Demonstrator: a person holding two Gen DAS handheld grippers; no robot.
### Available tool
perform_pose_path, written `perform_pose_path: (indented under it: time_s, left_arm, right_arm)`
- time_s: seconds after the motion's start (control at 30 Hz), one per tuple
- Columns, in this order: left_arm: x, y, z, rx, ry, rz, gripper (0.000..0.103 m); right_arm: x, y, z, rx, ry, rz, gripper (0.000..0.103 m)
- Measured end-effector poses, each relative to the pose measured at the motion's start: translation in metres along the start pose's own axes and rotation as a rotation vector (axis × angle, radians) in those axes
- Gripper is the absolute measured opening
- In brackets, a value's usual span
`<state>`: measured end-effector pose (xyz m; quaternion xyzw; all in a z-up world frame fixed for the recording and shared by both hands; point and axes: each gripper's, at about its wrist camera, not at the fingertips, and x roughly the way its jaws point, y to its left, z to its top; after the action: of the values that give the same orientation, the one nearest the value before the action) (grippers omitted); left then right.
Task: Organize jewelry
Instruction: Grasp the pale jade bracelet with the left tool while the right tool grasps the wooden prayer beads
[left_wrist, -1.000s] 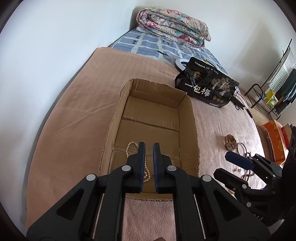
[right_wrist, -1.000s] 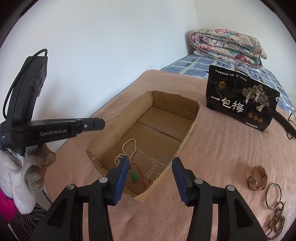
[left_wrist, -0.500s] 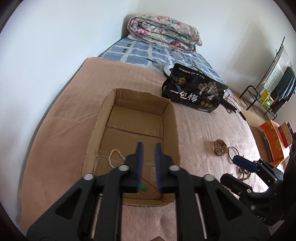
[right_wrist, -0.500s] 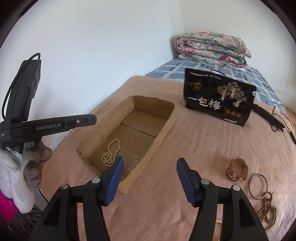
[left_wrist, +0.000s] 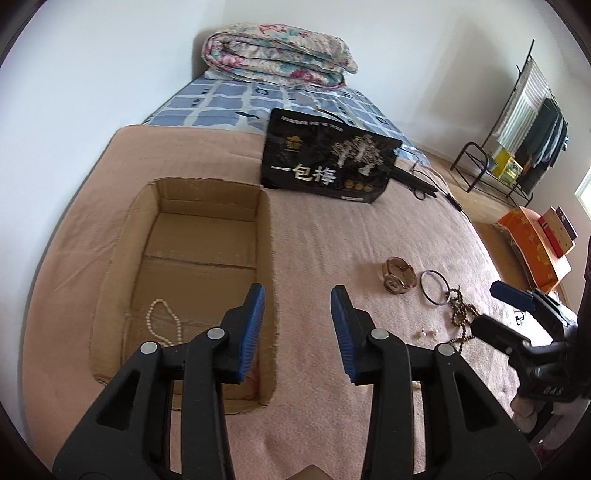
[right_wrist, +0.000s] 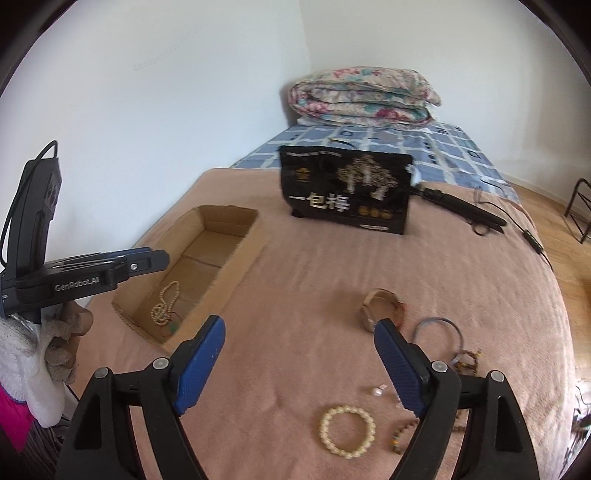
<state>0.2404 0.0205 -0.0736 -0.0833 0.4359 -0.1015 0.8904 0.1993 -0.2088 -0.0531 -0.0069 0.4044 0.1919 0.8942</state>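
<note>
1. In the left wrist view, the left claw (left_wrist: 297, 325) with black arms and blue ribbed pads is seen at the lower centre of the frame; its jaws are opening, and nothing is held between them; the near right wall of the box lies behind the left pad.
2. The open brown cardboard box (left_wrist: 267, 258) is seen at the left of the frame on the pink blanket-covered bed (left_wrist: 332, 229); a white pearl necklace (left_wrist: 164, 325) lies on its floor, at the lower left.
3. In the right wrist view, the right claw (right_wrist: 299, 363) is seen at the lower centre with its jaws spread wide and opening; nothing is gripped.
4. Between and below its pads a cream beaded bracelet (right_wrist: 347, 431) lies on the blanket; small pale earrings (right_wrist: 377, 390) lie just above it.
5. A gold-toned wristwatch (right_wrist: 380, 304), a thin silver bangle (right_wrist: 437, 328) and a brown bead string (right_wrist: 467, 360) are spread at the right of the frame.
6. A black printed gift bag (right_wrist: 347, 192) stands at the upper centre; a folded floral quilt (right_wrist: 364, 98) lies above it.
</note>
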Motion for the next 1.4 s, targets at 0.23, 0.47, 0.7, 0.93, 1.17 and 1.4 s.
perform_pose_path:
  time_s: [0.23, 0.47, 0.7, 0.93, 1.17, 1.4]
  left_arm:
    - [0.017, -0.036, -0.009, 0.067, 0.044, -0.052, 0.037]
    - [0.038, -0.075, -0.025, 0.131, 0.104, -0.1, 0.037]
    - [0.057, -0.106, -0.047, 0.195, 0.181, -0.136, 0.037]
    - [0.078, -0.131, -0.073, 0.254, 0.261, -0.152, 0.037]
    - [0.091, -0.14, -0.089, 0.274, 0.319, -0.161, 0.037]
    - [0.106, -0.138, -0.092, 0.254, 0.354, -0.153, 0.037]
  right_arm:
    - [-0.013, -0.055, -0.013, 0.088, 0.018, -0.07, 0.085]
    - [-0.016, -0.106, -0.029, 0.146, 0.06, -0.161, 0.085]
    - [-0.012, -0.144, -0.046, 0.173, 0.124, -0.21, 0.091]
    - [0.011, -0.175, -0.064, 0.193, 0.218, -0.235, 0.091]
    - [0.038, -0.186, -0.08, 0.162, 0.287, -0.202, 0.091]
    - [0.056, -0.191, -0.087, 0.149, 0.285, -0.198, 0.097]
